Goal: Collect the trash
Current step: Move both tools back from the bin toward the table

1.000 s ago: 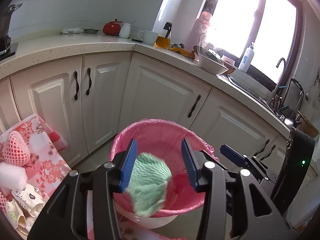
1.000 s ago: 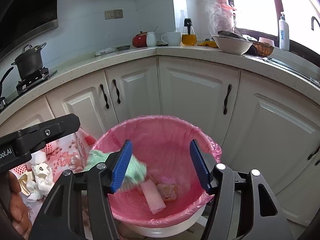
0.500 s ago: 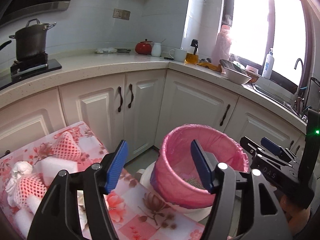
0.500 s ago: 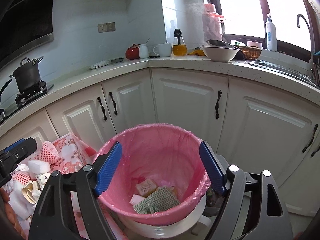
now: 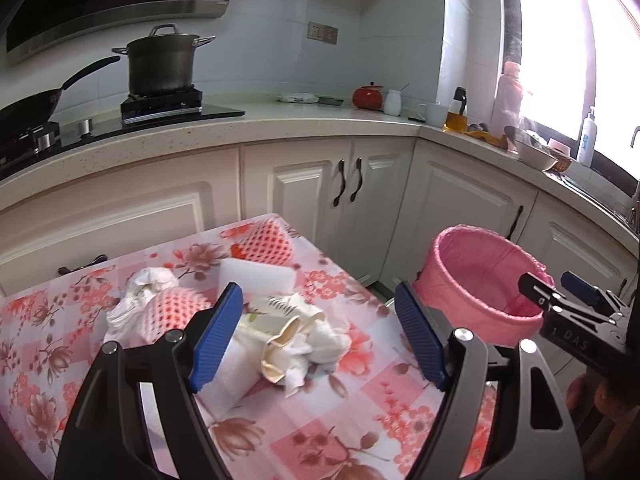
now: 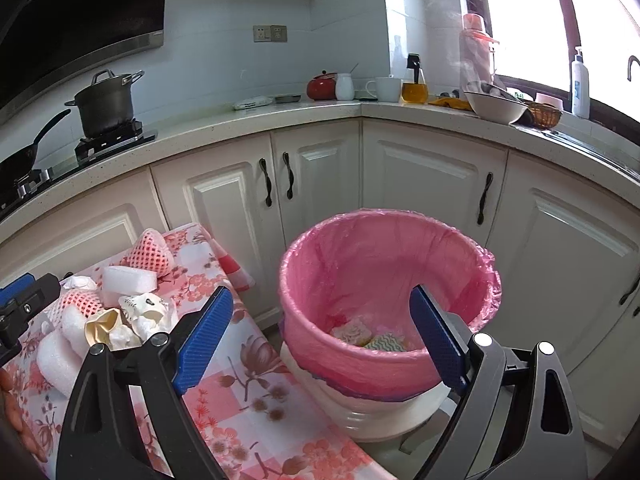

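A bin with a pink liner (image 5: 482,276) stands on the floor right of a floral-cloth table (image 5: 360,412); in the right wrist view (image 6: 384,280) it holds a green-striped cloth (image 6: 386,342) and other scraps. On the table lies a trash pile: crumpled paper (image 5: 296,332), pink foam nets (image 5: 264,242), white foam blocks (image 5: 256,276). My left gripper (image 5: 320,334) is open and empty above the pile. My right gripper (image 6: 322,338) is open and empty in front of the bin; it also shows in the left wrist view (image 5: 560,300).
White cabinets (image 5: 460,208) run behind table and bin under an L-shaped counter (image 5: 280,120). A pot (image 5: 162,62) and a wok (image 5: 28,106) sit on the stove. A red pot (image 5: 368,96), mugs, bottles and a bowl (image 5: 532,154) stand along the counter toward the sink.
The green-striped cloth left my left gripper and now lies in the bin. The left gripper swung left from above the bin to over the table's trash pile. The right gripper backed away slightly.
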`<state>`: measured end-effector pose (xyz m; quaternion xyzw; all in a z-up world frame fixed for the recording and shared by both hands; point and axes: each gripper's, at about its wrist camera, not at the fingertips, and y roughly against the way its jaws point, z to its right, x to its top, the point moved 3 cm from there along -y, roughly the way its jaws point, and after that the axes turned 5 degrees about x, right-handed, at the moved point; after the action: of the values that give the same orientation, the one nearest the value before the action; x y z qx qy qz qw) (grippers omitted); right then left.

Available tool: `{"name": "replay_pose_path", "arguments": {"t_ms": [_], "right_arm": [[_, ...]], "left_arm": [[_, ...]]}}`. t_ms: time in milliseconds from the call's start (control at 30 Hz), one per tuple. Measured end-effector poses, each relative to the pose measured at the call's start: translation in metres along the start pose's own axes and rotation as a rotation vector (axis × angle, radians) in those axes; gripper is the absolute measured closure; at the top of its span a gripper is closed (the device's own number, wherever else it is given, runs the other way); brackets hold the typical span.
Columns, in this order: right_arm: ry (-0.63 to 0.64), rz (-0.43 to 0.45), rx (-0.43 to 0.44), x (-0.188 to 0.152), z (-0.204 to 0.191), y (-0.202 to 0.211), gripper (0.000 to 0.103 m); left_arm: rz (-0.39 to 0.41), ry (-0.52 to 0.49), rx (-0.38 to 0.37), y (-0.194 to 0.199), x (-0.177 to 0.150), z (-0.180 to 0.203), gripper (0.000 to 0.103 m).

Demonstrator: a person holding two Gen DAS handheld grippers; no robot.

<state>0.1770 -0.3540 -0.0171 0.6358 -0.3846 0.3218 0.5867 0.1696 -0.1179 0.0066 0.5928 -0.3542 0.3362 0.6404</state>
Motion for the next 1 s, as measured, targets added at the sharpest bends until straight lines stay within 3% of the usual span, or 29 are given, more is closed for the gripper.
{"name": "replay_pose_path", "arguments": {"t_ms": [300, 467, 700, 1000], "right_arm": [[0.051, -0.033, 0.074, -0.011, -0.047, -0.006, 0.018], [0.086, -0.061, 0.127, -0.019, -0.072, -0.01, 0.018], [0.134, -0.08, 0.181, -0.025, -0.099, -0.013, 0.018], [0.17, -0.09, 0.22, -0.028, -0.123, -0.02, 0.018]], "left_arm": [[-0.064, 0.098, 0.103, 0.012, -0.042, -0.084, 0.025], [-0.12, 0.138, 0.132, 0.006, -0.061, -0.108, 0.021], [-0.206, 0.178, 0.143, -0.016, -0.077, -0.116, 0.019], [-0.261, 0.185, 0.15, -0.036, -0.084, -0.112, 0.018]]}}
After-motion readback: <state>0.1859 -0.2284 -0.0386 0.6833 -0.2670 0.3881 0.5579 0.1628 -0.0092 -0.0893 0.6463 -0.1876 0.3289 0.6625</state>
